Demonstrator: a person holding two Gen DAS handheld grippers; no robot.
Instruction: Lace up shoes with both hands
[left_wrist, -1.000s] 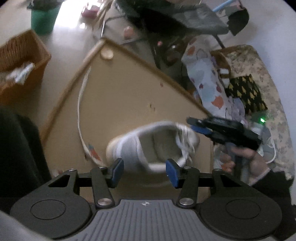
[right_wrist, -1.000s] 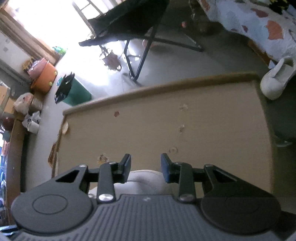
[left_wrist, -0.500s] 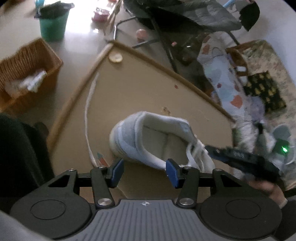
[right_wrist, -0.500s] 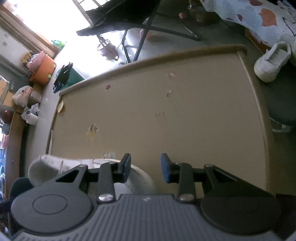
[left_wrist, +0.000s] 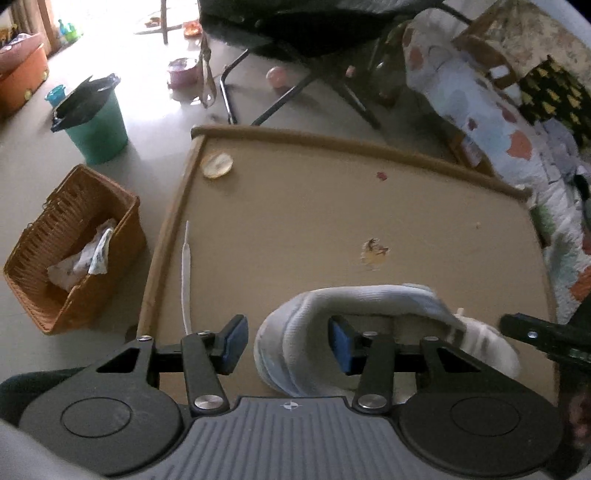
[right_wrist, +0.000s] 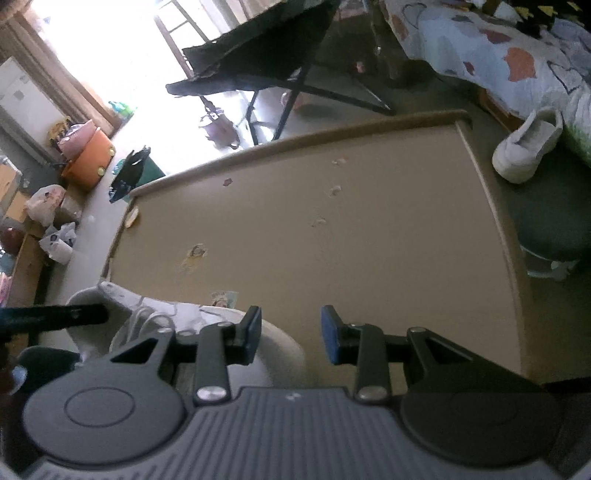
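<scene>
A white and grey shoe (left_wrist: 354, 306) lies on the tan table (left_wrist: 332, 221) near its front edge, with loose laces at its tongue. My left gripper (left_wrist: 286, 343) is open, and the shoe's heel collar stands between its fingers. A separate white lace (left_wrist: 184, 273) lies straight along the table's left rim. In the right wrist view the same shoe (right_wrist: 155, 314) is at the lower left. My right gripper (right_wrist: 291, 336) is open above its toe, holding nothing. The other gripper's dark finger (right_wrist: 55, 315) reaches in over the heel.
A wicker basket (left_wrist: 74, 251) and a green bin (left_wrist: 99, 129) stand on the floor to the left. A black folding chair (right_wrist: 266, 66) is beyond the table. A second white shoe (right_wrist: 528, 151) rests on a dark stool (right_wrist: 546, 225) beside a quilted bed (right_wrist: 498, 55).
The left gripper has closed in on the shoe, whose heel now sits between its open fingers. The right gripper has drawn back, so the shoe's toe shows under its left finger.
</scene>
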